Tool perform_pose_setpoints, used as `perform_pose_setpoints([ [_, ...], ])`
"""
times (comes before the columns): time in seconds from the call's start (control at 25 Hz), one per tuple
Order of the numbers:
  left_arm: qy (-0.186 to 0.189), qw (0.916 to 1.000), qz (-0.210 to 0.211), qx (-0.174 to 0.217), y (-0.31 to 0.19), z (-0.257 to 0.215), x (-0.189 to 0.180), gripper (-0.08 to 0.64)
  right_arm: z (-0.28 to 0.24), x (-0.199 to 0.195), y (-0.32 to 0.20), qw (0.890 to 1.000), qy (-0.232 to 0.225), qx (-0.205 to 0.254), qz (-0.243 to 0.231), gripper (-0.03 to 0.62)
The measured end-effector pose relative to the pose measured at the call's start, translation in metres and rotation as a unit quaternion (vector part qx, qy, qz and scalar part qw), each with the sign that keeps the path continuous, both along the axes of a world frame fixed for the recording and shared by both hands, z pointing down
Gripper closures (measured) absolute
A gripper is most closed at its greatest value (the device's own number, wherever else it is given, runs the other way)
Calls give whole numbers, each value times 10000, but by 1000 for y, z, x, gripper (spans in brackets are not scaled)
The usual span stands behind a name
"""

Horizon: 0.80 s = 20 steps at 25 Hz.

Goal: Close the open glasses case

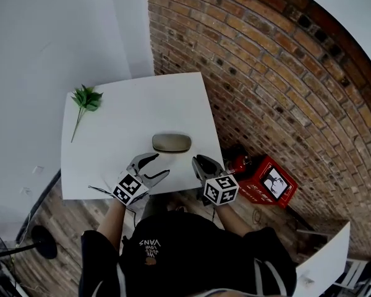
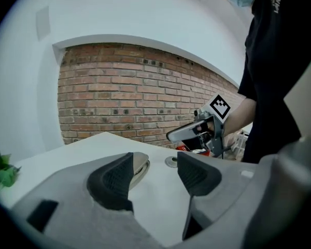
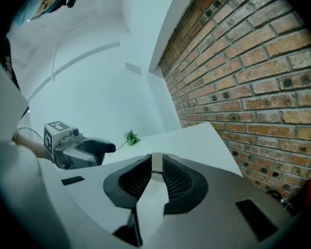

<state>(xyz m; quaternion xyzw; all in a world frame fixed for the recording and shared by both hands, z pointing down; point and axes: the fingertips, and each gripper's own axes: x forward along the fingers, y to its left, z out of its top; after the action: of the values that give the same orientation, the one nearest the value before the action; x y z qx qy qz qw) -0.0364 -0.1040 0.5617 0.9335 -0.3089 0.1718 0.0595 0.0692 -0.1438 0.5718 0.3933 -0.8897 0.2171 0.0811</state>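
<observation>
Left hand-held gripper (image 1: pixel 156 164) jaws apart, right hand-held gripper (image 1: pixel 200 161) nearly together, both empty; I see glasses case (image 1: pixel 171 143) closed on desk (image 1: pixel 111 122).

the glasses case (image 1: pixel 171 143) has a smooth beige shell with a soft sheen. the table (image 1: pixel 111 122) is smooth, matt white. the left gripper (image 2: pixel 154 174) is matt grey plastic with dark ribbed pads (image 2: pixel 114 179). the wall (image 1: pixel 266 73) is rough brick.

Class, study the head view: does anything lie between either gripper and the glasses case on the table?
Nothing visible does. Only bare table separates the left gripper and the right gripper from the glasses case. The green sprig lies well aside, near the table's far left corner.
</observation>
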Motion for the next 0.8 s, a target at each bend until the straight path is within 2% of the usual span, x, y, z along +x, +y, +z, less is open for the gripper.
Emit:
perform_pose_setpoints([
  [0.2, 259, 9989, -386, 109, 18, -5, 3, 358, -10, 9, 16, 9998, -57, 153, -73, 546],
  [0.28, 471, 9967, -668, 28, 23, -5, -2, 415, -12, 12, 21, 9997, -64, 189, -111, 552],
  [0.36, 606, 9934, -977, -7, 27, -5, -8, 441, -13, 15, 27, 9996, -66, 213, -154, 558],
  [0.6, 616, 9862, -1529, 115, 46, -4, -19, 525, -12, 19, 43, 9993, -65, 226, -279, 572],
  [0.8, 659, 9828, -1722, 96, 57, 1, -18, 549, -11, 19, 54, 9991, -80, 223, -350, 581],
])
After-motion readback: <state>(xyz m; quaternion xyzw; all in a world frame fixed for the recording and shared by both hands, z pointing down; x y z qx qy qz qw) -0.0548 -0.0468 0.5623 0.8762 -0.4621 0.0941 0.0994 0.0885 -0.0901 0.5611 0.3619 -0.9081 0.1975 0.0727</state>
